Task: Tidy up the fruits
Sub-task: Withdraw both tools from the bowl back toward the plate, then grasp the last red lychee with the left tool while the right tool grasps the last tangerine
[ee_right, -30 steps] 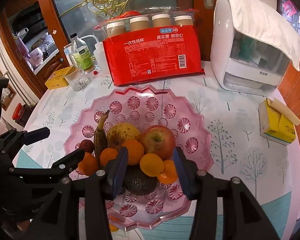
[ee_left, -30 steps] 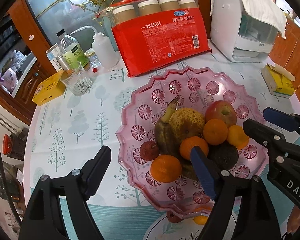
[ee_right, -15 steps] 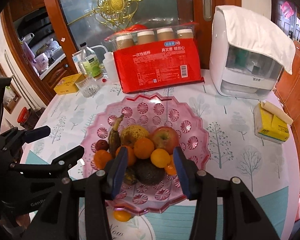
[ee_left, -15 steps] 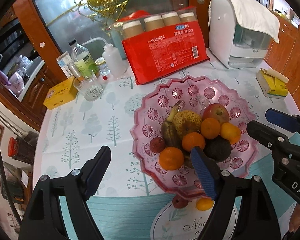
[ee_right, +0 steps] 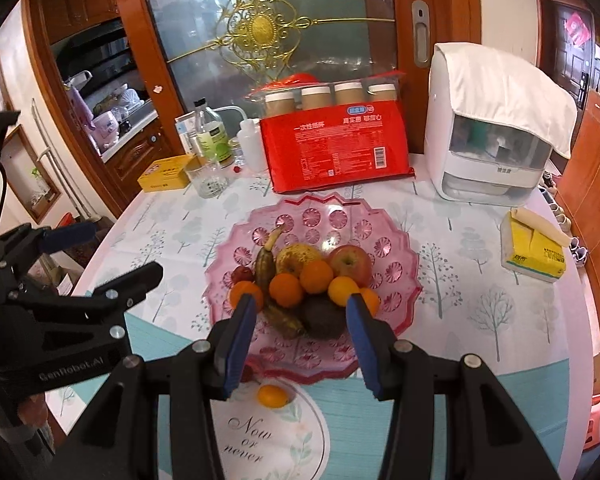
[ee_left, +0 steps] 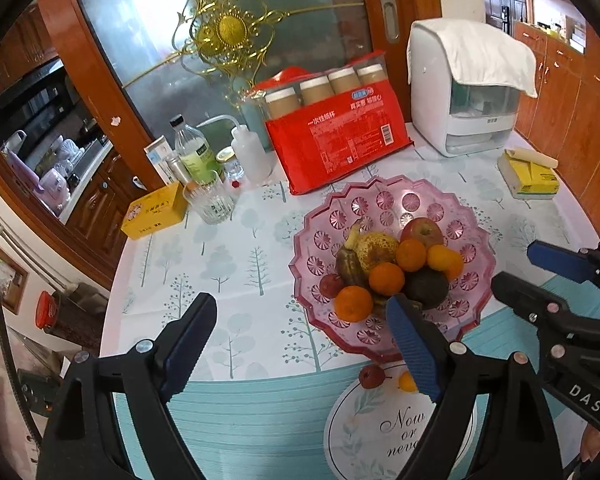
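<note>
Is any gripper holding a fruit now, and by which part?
Nothing is held. The left gripper and right gripper are both open and empty above the table.

Round worktop (ee_right: 480,320) under a tree-print cloth: pink fruit plate (ee_right: 392,264) centre, small orange (ee_right: 274,396) just near it, red cup pack (ee_right: 336,156) far, yellow box (ee_right: 164,174) far left, tissue pack (ee_right: 534,250) right.

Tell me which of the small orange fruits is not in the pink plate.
The small orange fruit lying on the tablecloth just in front of the scalloped pink glass plate. The other oranges are piled inside the plate; this one sits outside its near rim, beside a small red fruit.
</note>
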`<state>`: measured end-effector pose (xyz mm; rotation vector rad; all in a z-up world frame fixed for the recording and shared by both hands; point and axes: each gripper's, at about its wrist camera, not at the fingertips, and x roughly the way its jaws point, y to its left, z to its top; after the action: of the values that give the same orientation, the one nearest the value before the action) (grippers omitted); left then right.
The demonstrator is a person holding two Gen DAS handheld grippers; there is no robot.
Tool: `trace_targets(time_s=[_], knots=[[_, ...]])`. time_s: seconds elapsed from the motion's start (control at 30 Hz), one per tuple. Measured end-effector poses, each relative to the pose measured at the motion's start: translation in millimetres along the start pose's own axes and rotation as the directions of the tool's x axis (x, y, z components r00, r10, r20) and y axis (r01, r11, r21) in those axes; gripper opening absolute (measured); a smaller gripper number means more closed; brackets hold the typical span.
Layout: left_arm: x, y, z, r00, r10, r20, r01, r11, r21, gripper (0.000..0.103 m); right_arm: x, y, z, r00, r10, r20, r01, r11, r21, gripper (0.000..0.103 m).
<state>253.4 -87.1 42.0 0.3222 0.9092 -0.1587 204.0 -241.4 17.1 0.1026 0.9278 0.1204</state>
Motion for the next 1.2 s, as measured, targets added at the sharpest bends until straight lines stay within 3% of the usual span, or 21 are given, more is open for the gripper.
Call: trace_targets(time_s=[0.2, 0.43, 0.77, 1.2], knots=[[-2.1, 4.9, -17.3, 0.999, -0.034, 0.006, 0.034, 0.999, 0.037, 0.090, -3.6, 5.4, -17.3, 1.000, -0.015, -0.018, 0.016, 1.000, 0.014, 0.048], [38.0, 9.8, -48.5, 0.991, -0.114, -0.068, 0.117, 0.992, 0.052, 0.090, 15.0, 3.4, -49.7, 0.996, -0.044, -0.081, 0.052, 0.994, 0.099, 0.048], [105.8, 0.3, -103.9, 0.957, -0.253, -0.143, 0.265, 0.962, 0.069, 0.090, 74.4, 9.8, -110.2, 0.979, -0.045, -0.200, 0.076, 0.985, 0.152, 0.048], [158.8, -5.0, -119.8, 0.921, -0.345, -0.180, 0.354, 0.935, 0.017, 0.081, 123.2, 15.7, -127.8, 0.967, 0.013, -0.255, 0.022, 0.991, 0.134, 0.048]])
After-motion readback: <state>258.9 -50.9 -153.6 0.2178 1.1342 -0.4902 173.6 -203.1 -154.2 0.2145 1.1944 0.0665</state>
